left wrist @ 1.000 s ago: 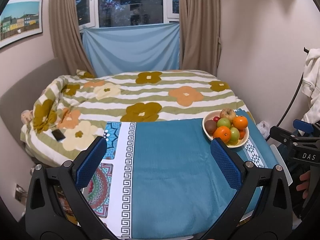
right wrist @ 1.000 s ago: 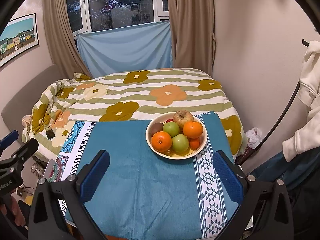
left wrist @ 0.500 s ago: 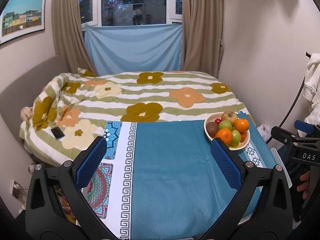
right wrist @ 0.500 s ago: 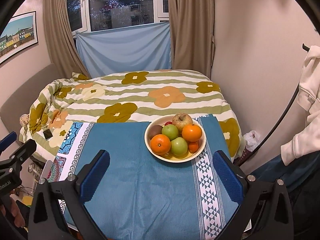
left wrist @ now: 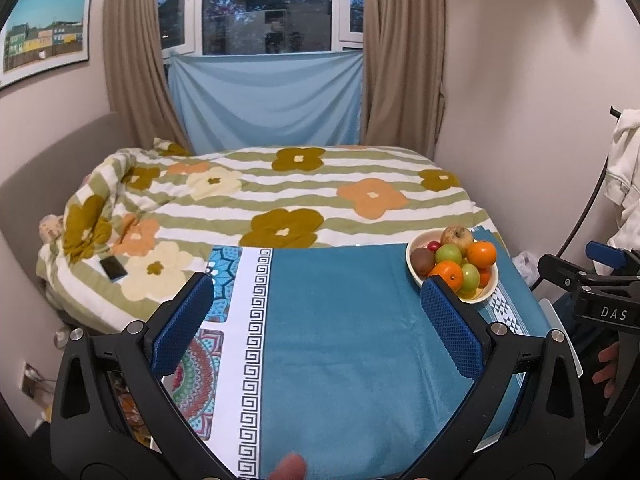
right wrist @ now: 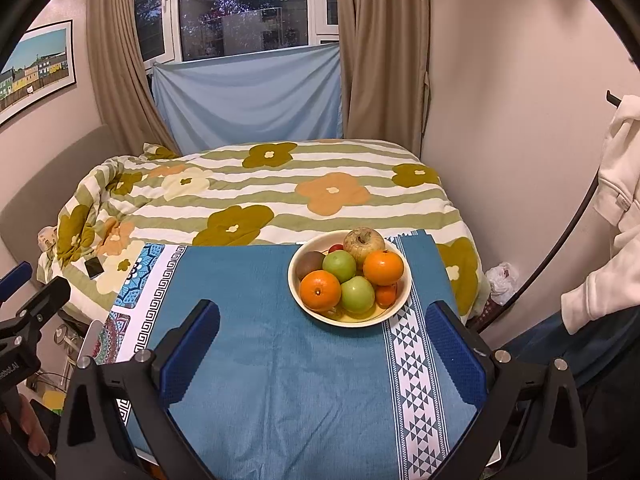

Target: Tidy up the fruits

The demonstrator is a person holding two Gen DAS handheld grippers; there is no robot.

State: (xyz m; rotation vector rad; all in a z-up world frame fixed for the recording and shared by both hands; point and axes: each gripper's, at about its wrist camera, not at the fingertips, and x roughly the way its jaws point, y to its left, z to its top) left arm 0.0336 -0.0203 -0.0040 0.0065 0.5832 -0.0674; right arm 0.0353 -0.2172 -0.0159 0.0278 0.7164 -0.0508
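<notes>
Bowl (right wrist: 394,309): two oranges (right wrist: 320,290), two green apples (right wrist: 339,266)

Teal cloth (right wrist: 280,360): matt, woven. Bowl (right wrist: 394,308): glossy. Oranges (right wrist: 320,290): dimpled. Finger pads (right wrist: 456,352): blue textured.

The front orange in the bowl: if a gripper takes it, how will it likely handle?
The front orange looks round and smooth, so it may roll once set on the blue cloth. It leans against a green apple in the bowl, so lifting it could shift neighbours. It probably stays firm between the pads.
</notes>
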